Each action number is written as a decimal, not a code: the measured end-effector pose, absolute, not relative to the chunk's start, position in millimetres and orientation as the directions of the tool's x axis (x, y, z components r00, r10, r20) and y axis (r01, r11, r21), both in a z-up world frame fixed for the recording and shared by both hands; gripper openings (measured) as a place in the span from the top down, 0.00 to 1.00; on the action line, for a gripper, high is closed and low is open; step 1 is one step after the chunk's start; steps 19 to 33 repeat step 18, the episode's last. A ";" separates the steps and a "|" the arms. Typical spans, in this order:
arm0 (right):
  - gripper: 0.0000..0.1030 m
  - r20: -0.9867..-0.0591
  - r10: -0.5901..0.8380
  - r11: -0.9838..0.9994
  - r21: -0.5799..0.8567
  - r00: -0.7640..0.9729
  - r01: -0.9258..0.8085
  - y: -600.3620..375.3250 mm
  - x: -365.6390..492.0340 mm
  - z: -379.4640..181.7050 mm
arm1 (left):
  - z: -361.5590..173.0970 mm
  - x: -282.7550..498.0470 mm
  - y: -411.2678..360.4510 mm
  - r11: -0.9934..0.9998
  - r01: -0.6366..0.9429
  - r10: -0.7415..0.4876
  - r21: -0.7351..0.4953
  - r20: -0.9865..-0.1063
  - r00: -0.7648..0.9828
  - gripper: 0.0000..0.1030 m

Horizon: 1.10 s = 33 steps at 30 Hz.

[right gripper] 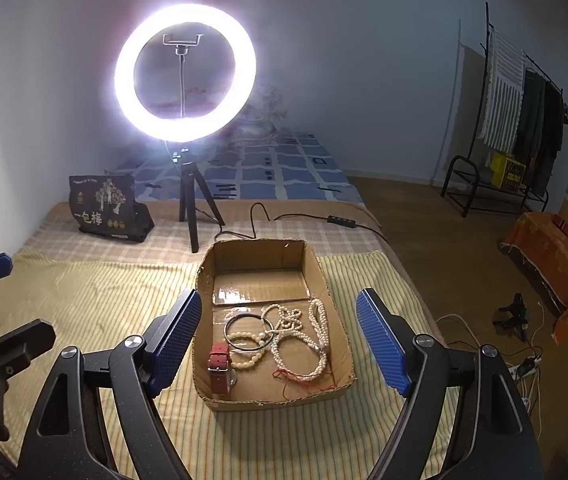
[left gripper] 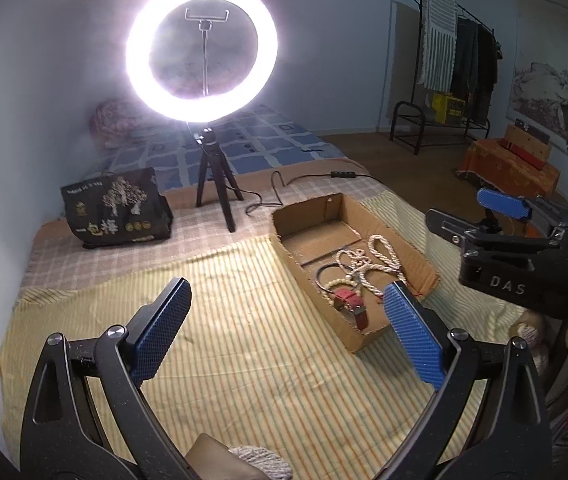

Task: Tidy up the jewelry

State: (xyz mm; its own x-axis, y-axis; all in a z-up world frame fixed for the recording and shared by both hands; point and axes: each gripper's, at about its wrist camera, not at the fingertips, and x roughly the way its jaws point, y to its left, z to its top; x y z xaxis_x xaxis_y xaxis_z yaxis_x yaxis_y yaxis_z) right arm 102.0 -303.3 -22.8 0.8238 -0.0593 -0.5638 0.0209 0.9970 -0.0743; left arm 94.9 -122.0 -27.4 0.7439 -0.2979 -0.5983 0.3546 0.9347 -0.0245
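Both tools idle above the bed, nothing gripped. Left gripper (left gripper: 284, 332) has its jaws spread wide and empty over the striped yellow bedcover (left gripper: 224, 380), low centre of the left wrist view. Right gripper (right gripper: 278, 340) is likewise spread wide and empty; in its own view the pads frame the cardboard box (right gripper: 326, 280) at centre frame, which reads as a lined-up approach from the near end.

Jewelry sits inside the box, bunched in the near half. Red-strap watch (right gripper: 220, 368) lies lower left, against the left wall. Cream bead bracelet (right gripper: 246, 350) is just beside it, overlapping a thin metal bangle (right gripper: 244, 330). Long pearl necklace (right gripper: 308, 340) loops over the right side, a red thread trailing toward the near wall. The far half of the box, behind a flat glossy panel, is bare. Judgement: pieces were dropped in loose and need separating.

Room to move: box walls are low with a ragged near rim, so descent from above looks easiest. Watch hugs the wall, leaving little finger room on that side. Ring light (right gripper: 184, 72) on its tripod stands beyond the far end, upper left, its cable running behind the box; black printed bag (right gripper: 108, 212) is well apart at left.
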 end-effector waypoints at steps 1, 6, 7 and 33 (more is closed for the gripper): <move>0.23 -0.564 -0.060 0.997 -0.076 0.824 0.021 -302.8 102.2 -22.9 | -27.2 95.1 -122.2 0.933 0.358 -0.307 -0.038 -0.602 0.737 0.04; 0.23 -0.565 -0.063 0.996 -0.086 0.823 0.017 -301.2 102.2 -23.4 | -26.7 94.7 -123.1 0.931 0.358 -0.322 -0.068 -0.612 0.723 0.04; 0.23 -0.566 -0.064 0.996 -0.087 0.822 0.017 -300.9 102.7 -23.5 | -26.4 94.1 -123.1 0.931 0.358 -0.324 -0.070 -0.610 0.723 0.04; 0.23 -0.571 -0.066 0.996 -0.090 0.819 0.017 -301.6 102.7 -25.3 | -26.9 90.7 -126.2 0.938 0.347 -0.280 -0.004 -0.599 0.750 0.04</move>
